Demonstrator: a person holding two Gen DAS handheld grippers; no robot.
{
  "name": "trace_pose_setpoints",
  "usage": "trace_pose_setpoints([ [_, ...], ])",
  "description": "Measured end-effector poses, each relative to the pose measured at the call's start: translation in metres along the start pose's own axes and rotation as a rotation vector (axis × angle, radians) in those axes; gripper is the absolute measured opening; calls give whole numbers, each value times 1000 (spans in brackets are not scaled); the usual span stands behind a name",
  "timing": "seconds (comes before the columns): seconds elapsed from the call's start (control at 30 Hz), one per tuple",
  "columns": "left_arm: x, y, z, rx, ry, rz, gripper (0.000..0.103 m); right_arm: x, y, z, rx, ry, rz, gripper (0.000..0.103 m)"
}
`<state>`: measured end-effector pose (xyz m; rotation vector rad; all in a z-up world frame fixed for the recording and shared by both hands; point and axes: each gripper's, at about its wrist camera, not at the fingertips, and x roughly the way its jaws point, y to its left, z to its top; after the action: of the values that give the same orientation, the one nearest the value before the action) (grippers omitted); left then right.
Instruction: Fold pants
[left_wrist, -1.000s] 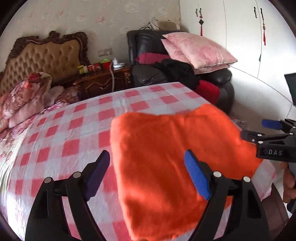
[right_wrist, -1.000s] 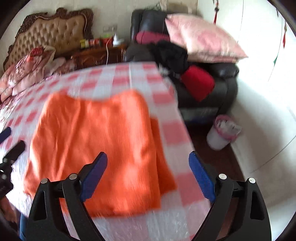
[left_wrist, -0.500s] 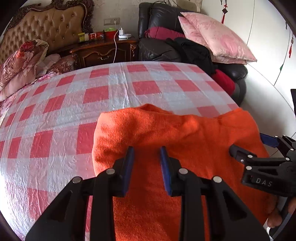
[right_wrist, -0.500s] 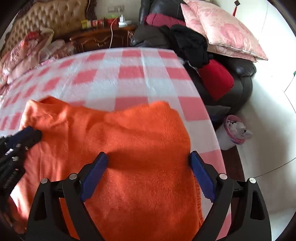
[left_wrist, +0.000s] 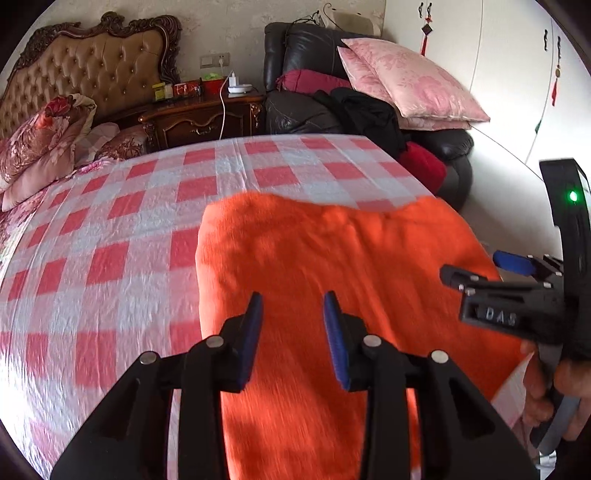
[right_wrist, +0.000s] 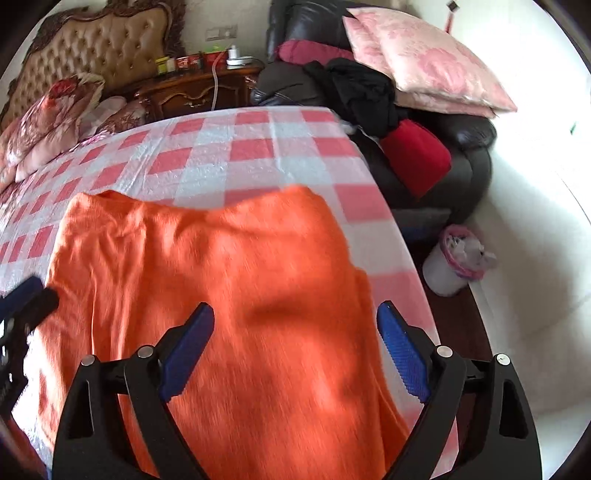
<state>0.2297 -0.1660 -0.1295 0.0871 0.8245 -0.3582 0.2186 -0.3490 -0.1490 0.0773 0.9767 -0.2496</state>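
Note:
The orange pants (left_wrist: 332, 240) lie folded in a broad slab on the red-and-white checked bed sheet (left_wrist: 110, 240), near the bed's right edge. My left gripper (left_wrist: 293, 299) hovers over the pants' left part; its blue pads stand a narrow gap apart and are opening, with no cloth pinched between them. My right gripper (right_wrist: 295, 308) is wide open above the right part of the pants (right_wrist: 221, 258), nothing between its fingers. In the left wrist view the right gripper (left_wrist: 472, 264) shows at the right, held by a hand (left_wrist: 569, 387).
The bed edge drops off right of the pants to a floor with a white bin (right_wrist: 454, 262). A black armchair (left_wrist: 295, 110) piled with pillows and clothes stands behind. A wooden nightstand (left_wrist: 199, 118) and floral bedding (left_wrist: 40, 136) lie at the headboard end.
The left jaws went from wide open to a narrow gap, then widened slightly. Both grippers came down closer over the pants. The right jaws stayed wide open.

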Motion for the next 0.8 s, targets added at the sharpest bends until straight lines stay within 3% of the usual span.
trace_pose_setpoints([
  [0.23, 0, -10, -43, -12, 107, -19, 38, -7, -9, -39, 6, 40, -13, 86],
  [0.37, -10, -15, -52, 2, 105, -12, 49, -18, -13, -49, 7, 32, -29, 88],
  [0.63, -38, -26, -69, 15, 104, -6, 56, -45, -23, -72, 17, 9, -46, 88],
  [0.7, -55, -32, -71, 12, 85, 1, 72, -63, -25, -78, 22, -12, -49, 88],
  [0.8, -82, -44, -70, 24, 55, -12, 85, -94, -27, -86, 29, -45, -50, 88],
])
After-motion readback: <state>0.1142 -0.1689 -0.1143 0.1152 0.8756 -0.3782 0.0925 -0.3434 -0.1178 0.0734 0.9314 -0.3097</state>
